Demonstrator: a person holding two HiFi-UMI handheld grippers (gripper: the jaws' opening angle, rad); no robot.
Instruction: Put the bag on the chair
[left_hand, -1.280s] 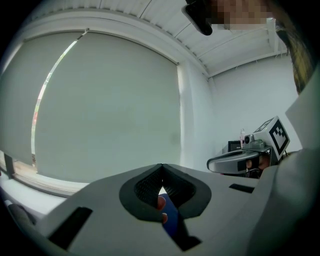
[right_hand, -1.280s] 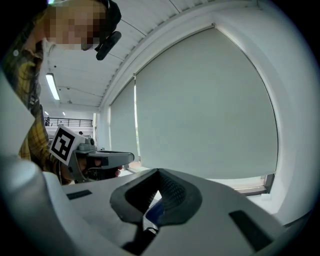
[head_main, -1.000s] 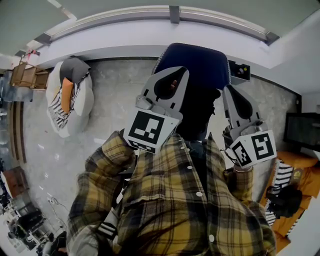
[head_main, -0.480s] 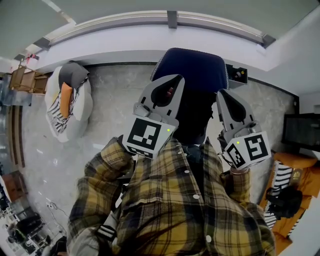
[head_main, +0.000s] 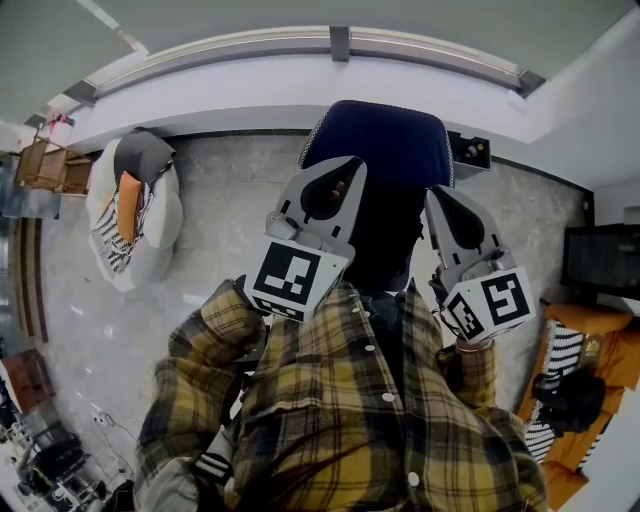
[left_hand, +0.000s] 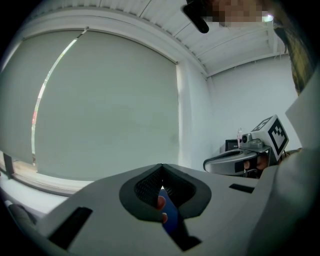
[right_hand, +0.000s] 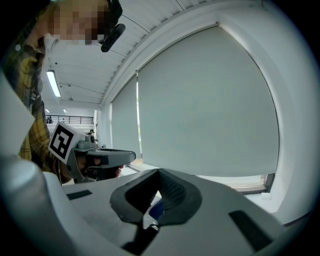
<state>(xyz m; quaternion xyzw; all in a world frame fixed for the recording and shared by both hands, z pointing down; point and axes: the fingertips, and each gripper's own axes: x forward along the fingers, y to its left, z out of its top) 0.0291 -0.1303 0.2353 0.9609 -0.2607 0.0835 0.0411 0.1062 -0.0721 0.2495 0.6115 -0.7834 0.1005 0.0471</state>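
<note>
The left gripper (head_main: 350, 166) and the right gripper (head_main: 436, 194) are both closed tight on nothing. They are held up just in front of the dark blue fabric chair (head_main: 385, 140).

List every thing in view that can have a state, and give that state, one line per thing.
left gripper: shut on the blue bag.
right gripper: shut on the blue bag.
blue bag: held up in front of the person, between both grippers.
roller blind: drawn down over the window.
ceiling light: lit.
white seat: striped clothes lie on it.
</note>
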